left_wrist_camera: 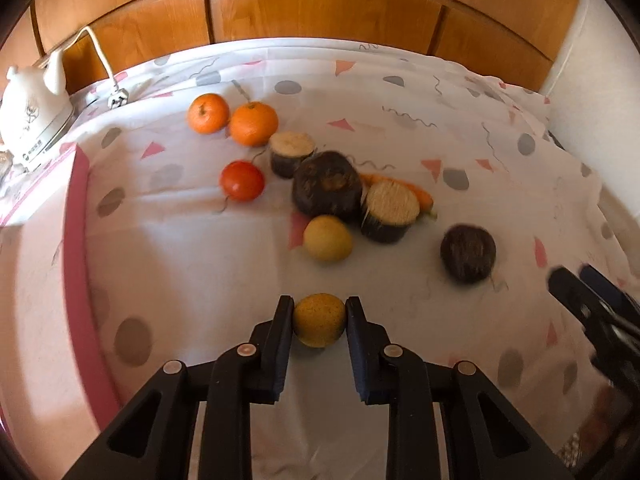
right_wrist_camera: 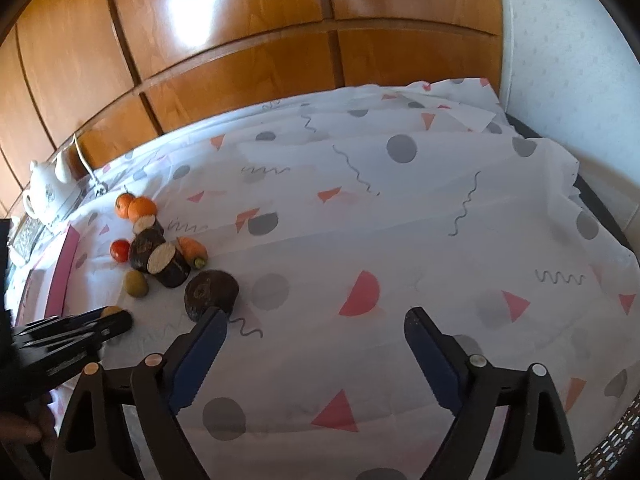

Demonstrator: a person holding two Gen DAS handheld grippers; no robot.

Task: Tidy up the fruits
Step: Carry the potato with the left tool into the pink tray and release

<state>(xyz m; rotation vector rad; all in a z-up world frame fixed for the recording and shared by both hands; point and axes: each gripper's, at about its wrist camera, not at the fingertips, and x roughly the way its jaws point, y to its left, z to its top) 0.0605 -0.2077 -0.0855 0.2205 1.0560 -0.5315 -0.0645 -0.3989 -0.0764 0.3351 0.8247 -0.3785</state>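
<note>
My left gripper (left_wrist_camera: 320, 303) is shut on a small yellow round fruit (left_wrist_camera: 319, 324) low over the patterned cloth (left_wrist_camera: 400, 80); both pads press its sides. Beyond it lie a second yellow fruit (left_wrist_camera: 328, 238), a red tomato (left_wrist_camera: 242, 181), two oranges (left_wrist_camera: 208, 113) (left_wrist_camera: 253, 123), a carrot (left_wrist_camera: 422, 194) and several dark cut root pieces (left_wrist_camera: 328, 189). A dark round piece (right_wrist_camera: 211, 294) sits just beyond my right gripper's left finger. My right gripper (right_wrist_camera: 316, 316) stands open over bare cloth with nothing between its fingers. The right wrist view also shows the left gripper (right_wrist_camera: 120, 320) at the far left.
A white kettle (left_wrist_camera: 34, 116) with its cord stands at the back left on a pink-edged mat (left_wrist_camera: 78, 216). Wooden cabinet doors (left_wrist_camera: 320, 8) run behind the table. A white wall (right_wrist_camera: 568, 40) lies to the right, where the cloth (right_wrist_camera: 440, 200) has no objects on it.
</note>
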